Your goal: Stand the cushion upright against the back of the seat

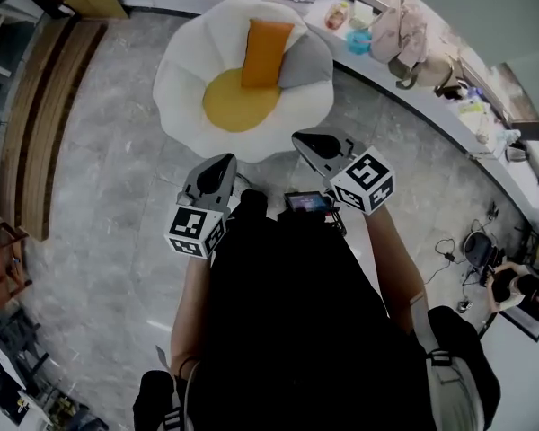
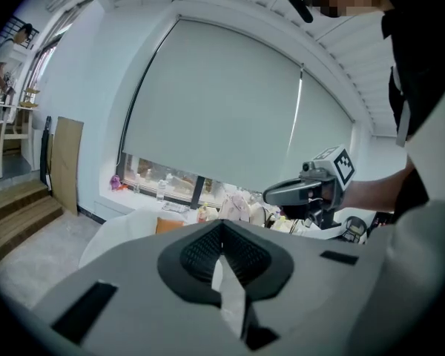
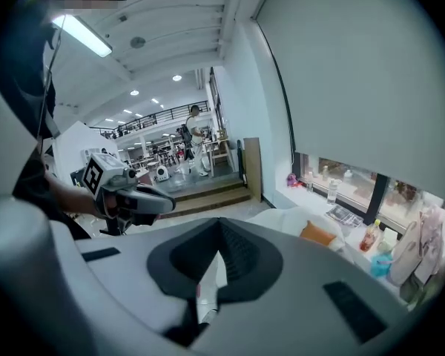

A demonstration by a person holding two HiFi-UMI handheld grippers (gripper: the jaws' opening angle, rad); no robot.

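Observation:
An orange cushion (image 1: 266,54) stands upright against the back of a white petal-shaped seat (image 1: 184,70) with a round yellow middle. A grey cushion (image 1: 305,61) leans beside it on the right. Both grippers hang well short of the seat, close to the person's body. My left gripper (image 1: 217,171) is shut and holds nothing. My right gripper (image 1: 310,142) is shut and empty too. In the left gripper view the closed left gripper (image 2: 224,262) points toward the cushion (image 2: 169,225), with the right gripper (image 2: 304,191) off to the side. In the right gripper view the orange cushion (image 3: 317,233) shows past the shut right gripper (image 3: 215,265).
A long white window ledge (image 1: 449,106) behind the seat carries bags, bottles and papers. Wooden steps (image 1: 36,124) run along the left. A person (image 1: 512,285) sits on the floor at the right among cables. Grey marble floor lies between me and the seat.

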